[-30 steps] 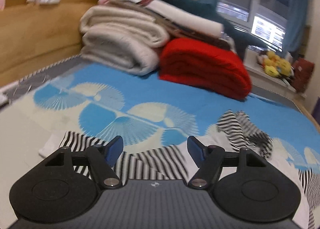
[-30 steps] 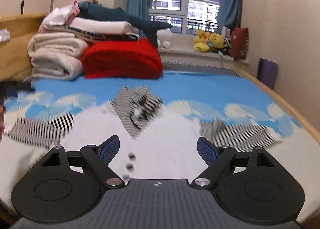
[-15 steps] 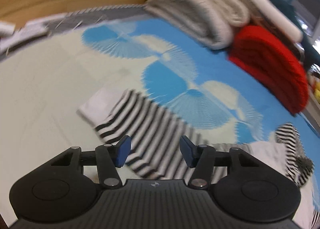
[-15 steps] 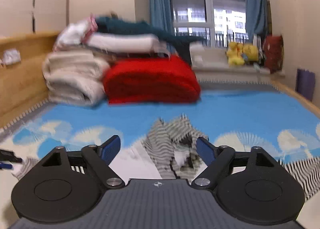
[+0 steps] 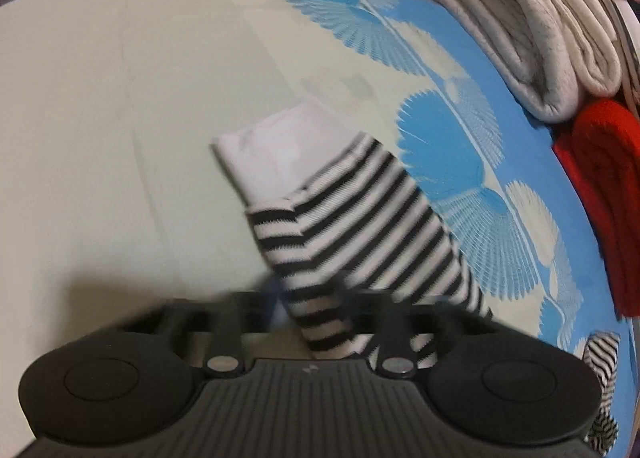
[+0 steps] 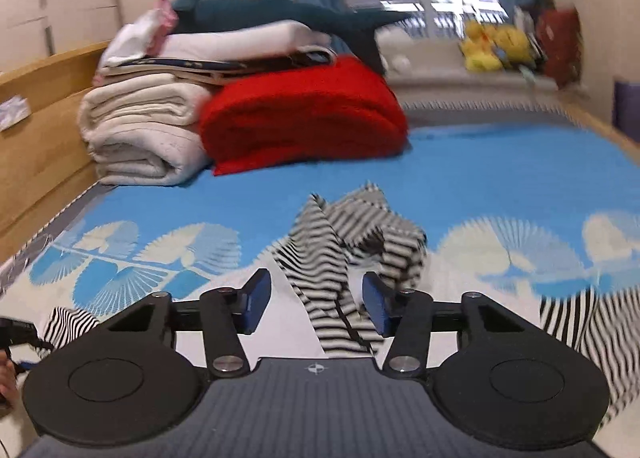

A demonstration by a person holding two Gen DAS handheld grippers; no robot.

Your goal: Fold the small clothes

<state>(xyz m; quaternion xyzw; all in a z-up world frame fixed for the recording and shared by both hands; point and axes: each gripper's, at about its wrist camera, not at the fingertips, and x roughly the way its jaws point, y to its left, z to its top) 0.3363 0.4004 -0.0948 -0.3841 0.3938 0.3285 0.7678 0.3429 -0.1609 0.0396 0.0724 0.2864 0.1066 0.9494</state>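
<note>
A small white garment with black-and-white striped sleeves lies spread on the bed sheet (image 5: pixel 100 118). One striped sleeve (image 5: pixel 360 218) with a white cuff (image 5: pixel 280 146) runs up from my left gripper (image 5: pixel 320 310), which points steeply down and is shut on it; the fingertips are blurred. In the right wrist view, the bunched striped neck part (image 6: pixel 360 234) rises from the white body (image 6: pixel 288 338). My right gripper (image 6: pixel 316 306) straddles its lower end. Its jaws are closing, with the pads (image 6: pixel 376 306) still apart from the cloth on the left side. The other striped sleeve (image 6: pixel 572 318) lies at right.
A red folded blanket (image 6: pixel 304 114) and a cream stack of blankets (image 6: pixel 136 130) sit at the far end against a wooden headboard (image 6: pixel 40 98). Yellow plush toys (image 6: pixel 488 46) line the window ledge. The left gripper's dark tip (image 6: pixel 16 328) shows at the left edge.
The left gripper swung down over the striped sleeve and shut on it. The right gripper slid towards the bunched striped part, and its jaws narrowed around it.
</note>
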